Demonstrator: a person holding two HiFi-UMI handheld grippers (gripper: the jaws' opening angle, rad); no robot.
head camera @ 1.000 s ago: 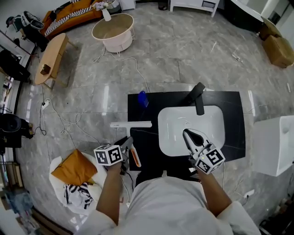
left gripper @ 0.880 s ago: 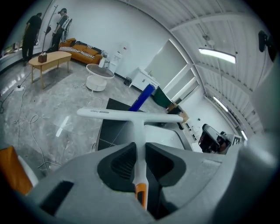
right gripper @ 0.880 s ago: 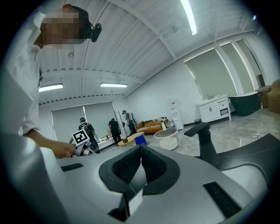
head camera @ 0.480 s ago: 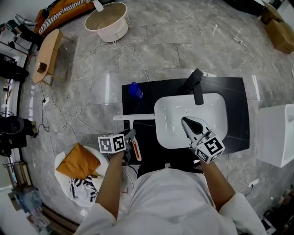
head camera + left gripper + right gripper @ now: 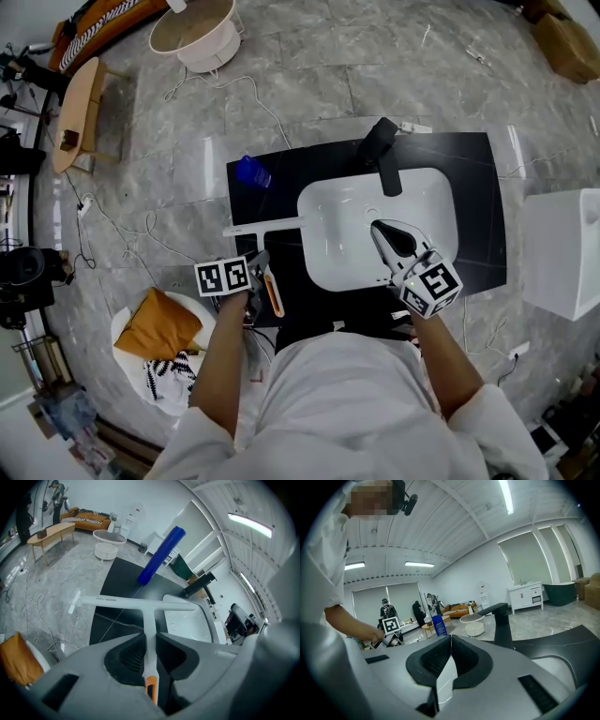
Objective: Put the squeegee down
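white squeegee [image 5: 149,616], orange handle end; black countertop [image 5: 473,178]; white basin [image 5: 424,204]; blue bottle [image 5: 251,172]; grey marbled floor [image 5: 328,84].

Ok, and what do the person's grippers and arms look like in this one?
The left gripper and right gripper are matching light grey shells with black ribbed pads. Each carries a cube with black-and-white square markers. The person wears a white top whose sleeves leave the forearms bare.
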